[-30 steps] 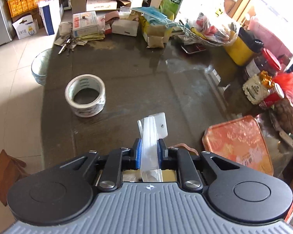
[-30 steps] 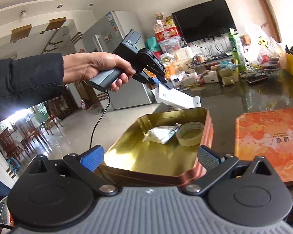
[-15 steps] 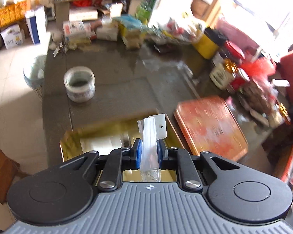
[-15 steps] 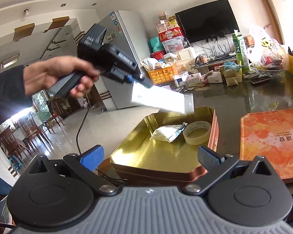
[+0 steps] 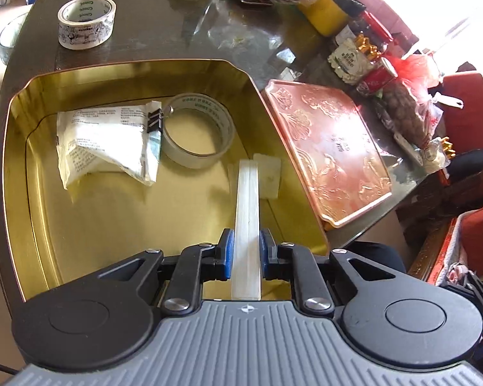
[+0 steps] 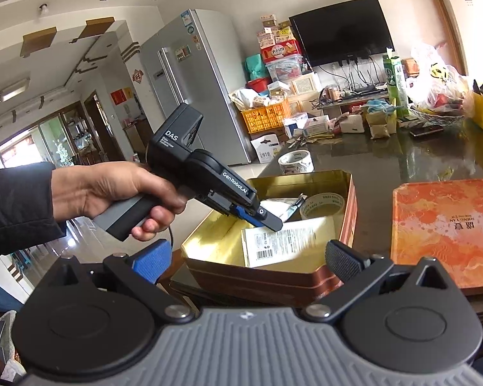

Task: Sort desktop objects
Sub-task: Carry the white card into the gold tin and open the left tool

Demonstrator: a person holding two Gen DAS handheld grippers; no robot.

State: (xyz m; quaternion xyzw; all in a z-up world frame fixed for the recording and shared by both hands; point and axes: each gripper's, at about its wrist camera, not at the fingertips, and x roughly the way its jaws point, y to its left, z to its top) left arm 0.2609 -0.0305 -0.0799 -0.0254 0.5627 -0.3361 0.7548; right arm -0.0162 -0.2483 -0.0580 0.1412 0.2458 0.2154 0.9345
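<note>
My left gripper point(image 5: 246, 244) is shut on a flat clear packet point(image 5: 248, 199) with a white barcode label point(image 6: 283, 244). It holds the packet low inside the open gold tin point(image 5: 145, 64), near the tin's right wall. A clear tape roll point(image 5: 223, 128) and a white pouch point(image 5: 103, 138) with a black binder clip lie in the tin. In the right wrist view a hand holds the left gripper point(image 6: 260, 217) over the tin point(image 6: 306, 177). My right gripper point(image 6: 246, 257) is open and empty, just in front of the tin's near wall.
A printed tape roll point(image 5: 87, 22) stands on the dark table beyond the tin. The orange tin lid point(image 5: 331, 151) lies to the tin's right. Jars, bags and boxes crowd the table's right and far edges. Floor drops away on the left.
The left gripper has come back from over the bare table and dipped into the gold tin, packet still in it. The right gripper has barely moved.
</note>
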